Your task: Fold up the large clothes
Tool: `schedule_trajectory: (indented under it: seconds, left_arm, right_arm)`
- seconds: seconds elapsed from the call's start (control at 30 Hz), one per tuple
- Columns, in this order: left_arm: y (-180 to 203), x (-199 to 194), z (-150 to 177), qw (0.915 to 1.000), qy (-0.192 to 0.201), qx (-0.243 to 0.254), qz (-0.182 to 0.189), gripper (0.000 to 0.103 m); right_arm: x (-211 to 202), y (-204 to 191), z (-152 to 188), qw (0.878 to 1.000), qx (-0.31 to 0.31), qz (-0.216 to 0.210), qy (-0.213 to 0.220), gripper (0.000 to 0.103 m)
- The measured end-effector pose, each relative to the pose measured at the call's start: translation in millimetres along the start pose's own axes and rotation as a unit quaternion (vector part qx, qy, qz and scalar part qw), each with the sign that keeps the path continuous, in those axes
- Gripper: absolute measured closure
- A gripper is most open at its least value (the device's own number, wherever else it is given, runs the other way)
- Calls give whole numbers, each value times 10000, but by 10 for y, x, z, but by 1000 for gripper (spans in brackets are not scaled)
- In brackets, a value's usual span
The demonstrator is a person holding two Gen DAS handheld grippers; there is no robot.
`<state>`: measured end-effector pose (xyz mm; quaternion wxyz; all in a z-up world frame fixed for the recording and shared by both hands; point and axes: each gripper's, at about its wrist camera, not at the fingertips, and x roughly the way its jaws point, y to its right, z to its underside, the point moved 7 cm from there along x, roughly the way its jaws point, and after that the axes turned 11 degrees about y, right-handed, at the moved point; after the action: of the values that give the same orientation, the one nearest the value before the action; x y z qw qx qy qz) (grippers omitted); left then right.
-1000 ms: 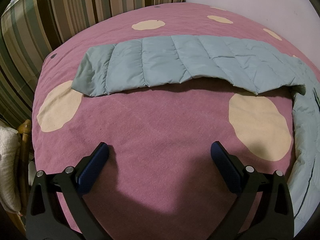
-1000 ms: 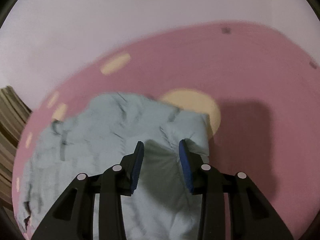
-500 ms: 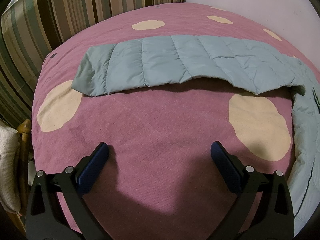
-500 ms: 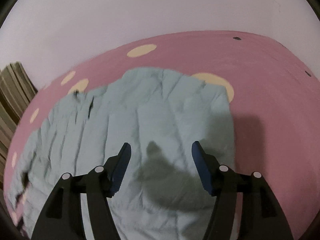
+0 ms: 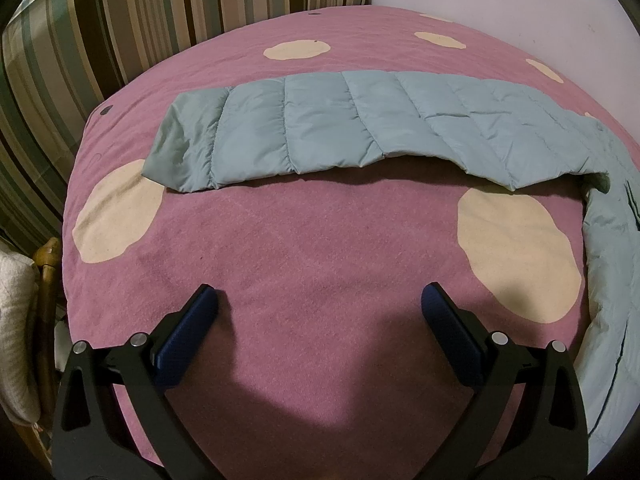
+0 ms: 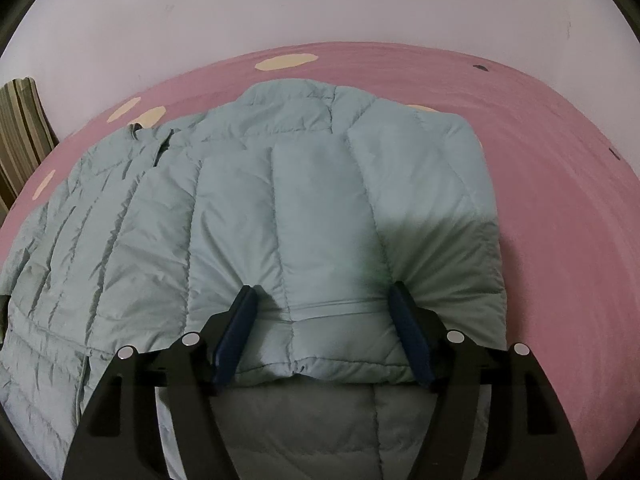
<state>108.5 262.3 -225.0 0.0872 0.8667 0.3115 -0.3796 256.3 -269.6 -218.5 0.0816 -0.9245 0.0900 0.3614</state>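
A pale blue quilted down jacket lies on a pink bedspread (image 5: 320,248) with cream spots. In the left wrist view one sleeve (image 5: 320,136) stretches flat across the bed to the left, and the body runs down the right edge. My left gripper (image 5: 320,312) is open and empty above the bare spread, well short of the sleeve. In the right wrist view the other sleeve (image 6: 320,208) lies folded over the jacket body (image 6: 100,264). My right gripper (image 6: 324,308) is open, its fingers standing on either side of the folded sleeve's cuff end.
A striped cushion or headboard (image 5: 120,20) stands at the back left of the bed. A white wall (image 6: 320,0) runs behind the bed. A wooden chair with a white cloth (image 5: 24,320) stands off the bed's left edge.
My right gripper held the sleeve shut, carried it over the jacket body, then opened and let it go; the sleeve now lies folded flat. My left gripper has not moved.
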Motion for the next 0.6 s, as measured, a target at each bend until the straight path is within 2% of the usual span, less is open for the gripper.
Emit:
schedule_trajectory:
  seconds: [0.13,0.27,0.47,0.6]
  left_arm:
    - [-14,-30,-5,9998,54,-58,201,2]
    - [-74,-114,-38,9984,130,-17,552,2]
    - [-593,0,-325,9941,279,-766,713,3]
    - [-872,229,-544,9821,313,-1420,1199,18]
  right_arm:
    - [-5,-8,18,10000,-21,-9,15,32]
    - [-10,-17,9,10000,-26,-66,30,29]
    - [-10,-22,10,9999,-43,-87,46,28]
    - [-10,-27,12,9999,-53,-81,46,27]
